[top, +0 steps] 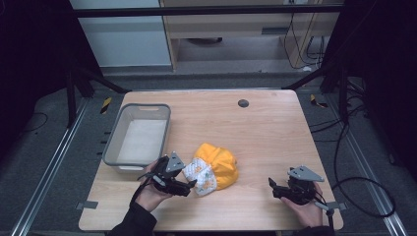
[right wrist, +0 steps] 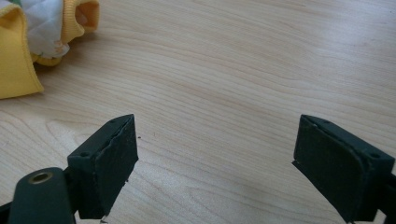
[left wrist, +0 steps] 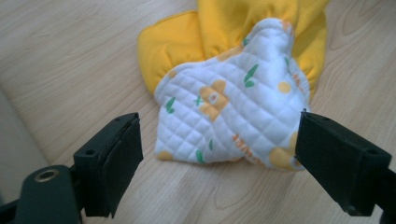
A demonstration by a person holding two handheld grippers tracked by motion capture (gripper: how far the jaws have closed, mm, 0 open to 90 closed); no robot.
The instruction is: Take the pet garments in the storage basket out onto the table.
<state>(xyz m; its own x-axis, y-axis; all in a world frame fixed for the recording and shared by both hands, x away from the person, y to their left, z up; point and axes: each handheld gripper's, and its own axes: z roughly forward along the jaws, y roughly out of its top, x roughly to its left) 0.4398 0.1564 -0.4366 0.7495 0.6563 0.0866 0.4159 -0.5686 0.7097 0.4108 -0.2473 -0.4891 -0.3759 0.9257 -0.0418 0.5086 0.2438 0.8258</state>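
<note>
High view: crumpled yellow garment (top: 216, 167), no clear long axis; left gripper (top: 189, 184), right gripper (top: 273, 186) fingers spread.

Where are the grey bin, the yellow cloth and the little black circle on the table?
Grey bin (top: 112, 135), high view, on its left wall.
Yellow cloth (top: 223, 164), high view, on its yellow bulge.
Black circle (top: 243, 103), high view, on its middle.

Both hands come in from the near edge, each holding a gripper low over the bench. The left gripper (top: 189, 185) points right, jaws spread wide. The right gripper (top: 273, 187), well apart, points left, jaws equally wide.
</note>
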